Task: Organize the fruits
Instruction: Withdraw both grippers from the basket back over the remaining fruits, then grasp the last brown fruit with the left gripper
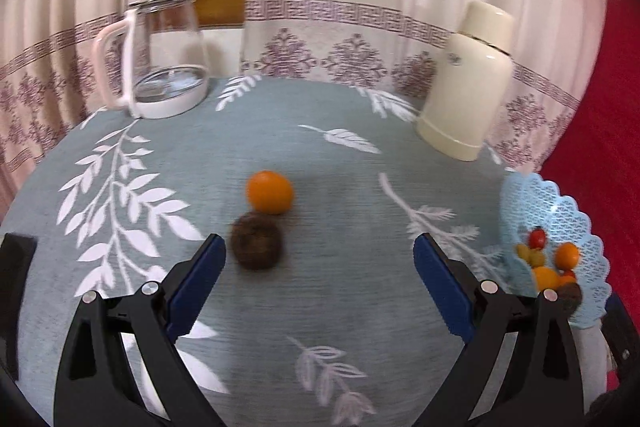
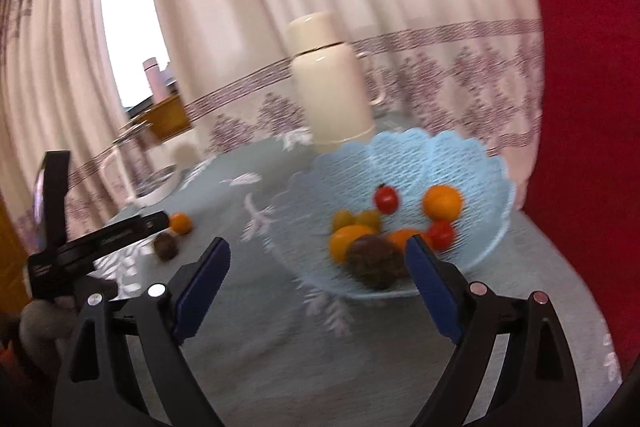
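Both of your grippers are spread wide with nothing between the pads. Your left gripper hangs over the table, which has a grey-green cloth with white leaf prints. Just ahead of it, a bit toward its left finger, sit two loose fruits: an orange and a dark brown round fruit right in front of the orange. The two look like they're touching or very nearly so, hard to say with the blur. Neither is between the fingers.

Over on the right edge of the left wrist view you've got the light blue basket, with lacy scalloped sides and some fruit already in it.

Your right gripper is pointed at that same basket. In its view the basket holds a small red tomato, an orange fruit near the far right side, a couple of yellowish little ones, another red one, more orange fruit and a dark brown one at the front. The right finger overlaps the basket's near rim in the view; can't tell if it touches.

Behind the basket stands a cream thermos. A glass kettle with a white handle sits at the far left of the table, well apart from the fruit.
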A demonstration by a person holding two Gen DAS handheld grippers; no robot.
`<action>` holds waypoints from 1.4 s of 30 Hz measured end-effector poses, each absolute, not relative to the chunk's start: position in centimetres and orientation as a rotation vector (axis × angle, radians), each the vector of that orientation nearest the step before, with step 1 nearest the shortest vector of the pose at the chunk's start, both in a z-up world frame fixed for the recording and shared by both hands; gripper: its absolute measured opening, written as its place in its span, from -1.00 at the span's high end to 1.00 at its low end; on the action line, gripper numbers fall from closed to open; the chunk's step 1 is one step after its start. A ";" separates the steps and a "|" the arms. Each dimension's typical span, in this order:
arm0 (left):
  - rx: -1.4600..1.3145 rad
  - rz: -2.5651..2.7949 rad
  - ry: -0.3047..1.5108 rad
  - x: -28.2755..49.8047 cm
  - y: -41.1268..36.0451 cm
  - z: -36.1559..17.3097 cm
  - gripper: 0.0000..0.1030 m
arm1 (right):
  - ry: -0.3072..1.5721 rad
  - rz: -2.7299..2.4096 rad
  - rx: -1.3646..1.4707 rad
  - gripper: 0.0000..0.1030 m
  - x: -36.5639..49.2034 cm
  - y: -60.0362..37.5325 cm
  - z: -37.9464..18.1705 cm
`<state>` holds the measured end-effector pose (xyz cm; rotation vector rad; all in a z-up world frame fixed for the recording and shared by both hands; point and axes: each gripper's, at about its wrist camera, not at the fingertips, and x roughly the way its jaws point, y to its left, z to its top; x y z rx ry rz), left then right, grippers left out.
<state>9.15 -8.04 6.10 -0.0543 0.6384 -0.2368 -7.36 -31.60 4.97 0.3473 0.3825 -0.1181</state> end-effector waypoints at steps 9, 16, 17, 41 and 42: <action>-0.033 -0.130 0.670 11.3 -5.7 5.0 -0.87 | 0.427 0.032 0.293 -0.72 -6.7 -29.3 4.8; -0.041 -0.113 0.764 13.7 -5.1 3.3 -0.87 | 0.455 0.080 0.271 -0.72 -6.4 -28.3 4.7; -0.046 -0.114 0.773 14.0 -5.0 3.2 -0.87 | 0.458 0.083 0.270 -0.72 -6.3 -28.2 4.7; -0.048 -0.189 0.827 15.5 -5.7 1.8 0.18 | 0.497 0.081 0.249 -0.72 -5.7 -27.7 4.4; -0.055 -0.191 0.823 15.4 -5.6 1.9 0.18 | 0.497 0.081 0.248 -0.72 -5.7 -27.7 4.4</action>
